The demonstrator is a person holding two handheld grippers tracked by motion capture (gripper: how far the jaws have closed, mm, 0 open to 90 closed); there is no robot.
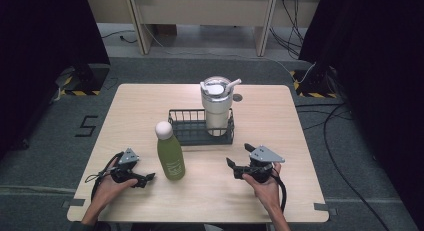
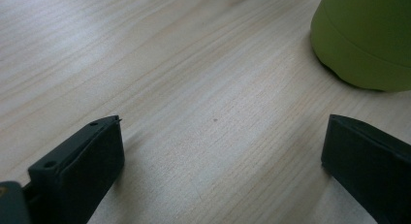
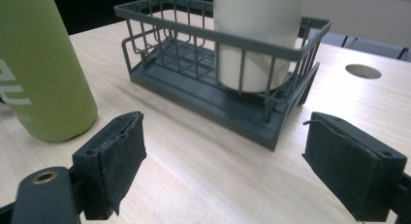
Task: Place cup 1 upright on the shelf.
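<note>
One green bottle [image 1: 170,152] upright, white cap topmost, between both parted grippers.

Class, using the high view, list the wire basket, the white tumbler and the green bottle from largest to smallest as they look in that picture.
1. Wire basket, the widest spread.
2. and 3. White tumbler and green bottle look much alike in height; the tumbler looks wider, but it stands farther from the camera, so their order is unsure.
</note>
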